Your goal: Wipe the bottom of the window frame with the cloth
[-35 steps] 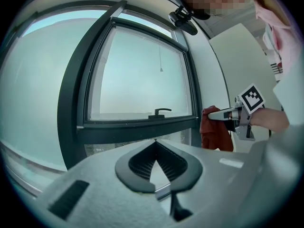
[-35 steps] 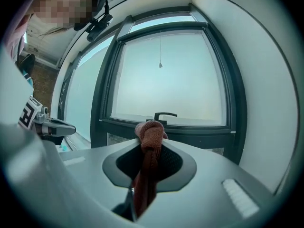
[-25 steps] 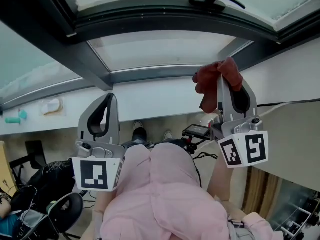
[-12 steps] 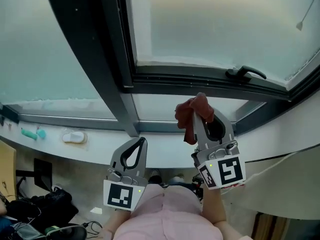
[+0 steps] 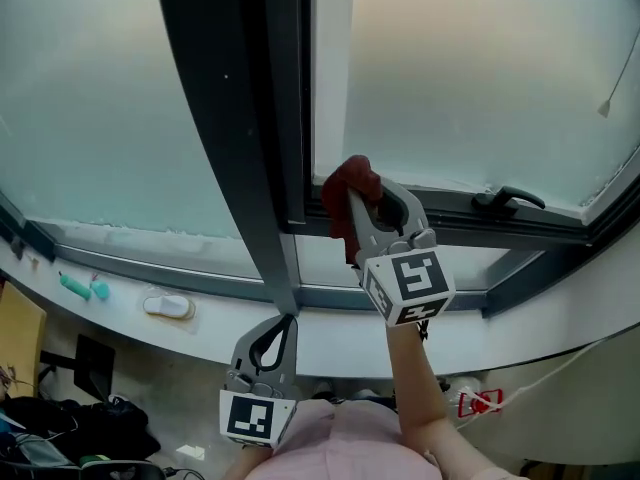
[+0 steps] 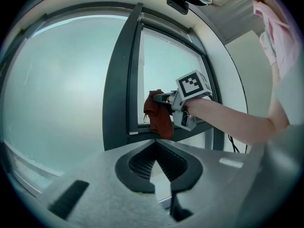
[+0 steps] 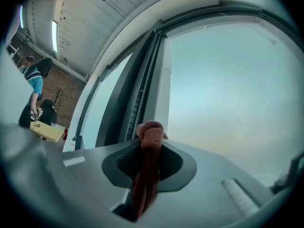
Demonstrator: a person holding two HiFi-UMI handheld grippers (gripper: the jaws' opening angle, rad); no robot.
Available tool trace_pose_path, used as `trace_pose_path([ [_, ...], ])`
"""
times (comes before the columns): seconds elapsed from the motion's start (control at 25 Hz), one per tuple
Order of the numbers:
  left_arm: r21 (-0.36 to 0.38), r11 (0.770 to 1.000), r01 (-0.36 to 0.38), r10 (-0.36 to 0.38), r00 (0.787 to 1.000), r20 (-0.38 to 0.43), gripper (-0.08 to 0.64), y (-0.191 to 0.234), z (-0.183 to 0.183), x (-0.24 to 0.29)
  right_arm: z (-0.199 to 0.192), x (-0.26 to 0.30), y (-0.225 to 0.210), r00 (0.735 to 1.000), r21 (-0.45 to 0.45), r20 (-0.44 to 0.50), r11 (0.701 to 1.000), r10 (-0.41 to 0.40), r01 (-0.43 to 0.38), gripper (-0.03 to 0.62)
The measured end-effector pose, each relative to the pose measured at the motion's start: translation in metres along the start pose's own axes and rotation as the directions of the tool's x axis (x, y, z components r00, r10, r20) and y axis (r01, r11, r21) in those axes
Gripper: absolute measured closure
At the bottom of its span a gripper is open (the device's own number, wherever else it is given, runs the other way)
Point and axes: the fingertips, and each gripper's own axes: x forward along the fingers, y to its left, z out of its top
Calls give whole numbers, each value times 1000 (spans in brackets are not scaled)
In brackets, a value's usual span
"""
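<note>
- The right gripper is raised to the window. Its jaws are clamped on a dark red cloth.
- In the right gripper view the cloth runs between the jaws. A bunched knot sticks out past the tips and a tail hangs back toward the camera.
- The cloth sits at the lower left corner of the right-hand pane, where the dark mullion meets the bottom rail of the frame.
- It seems to press on that corner, though contact cannot be confirmed from the head view.
- In the left gripper view the cloth hangs below the right gripper, just in front of the rail.
- A dark handle lies on the rail, to the right of the cloth and apart from it.
- The left gripper is held low and near, below the white sill in the head view. Its jaws meet at the tips with nothing between them.
- A bare forearm reaches up behind the right gripper.
</note>
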Motion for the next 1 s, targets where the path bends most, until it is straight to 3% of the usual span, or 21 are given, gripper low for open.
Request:
trace_pose_path([
  [0.16,3,1000,-31,31,998,-63,565,16,-13,-9,-19,37,11,997,0,-67,1000,30,-30,529],
  [0.24,-13,999,-53,52,998,-42,565,23,-10,-9,-37,48,16,991,-17,-128,999,33,-36,529],
  [0.4,-6,998,-59,59,997,-53,565,34,-11,-6,-65,61,19,971,-103,-240,994,2,-28,529],
  [0.64,-22,999,-38,37,998,-55,565,35,-13,9,-77,71,17,944,-210,-327,977,-38,-34,531],
  [0.76,-36,998,-43,43,999,-22,565,37,-7,17,-82,72,18,931,-215,-365,975,-29,-54,532],
  [0.92,-16,999,-38,36,995,-92,565,38,-18,18,-85,71,18,919,-204,-395,976,-9,-78,532],
  [1.0,-27,999,-41,39,997,-68,565,37,-14,22,-85,70,18,917,-202,-398,976,-3,-84,532],
])
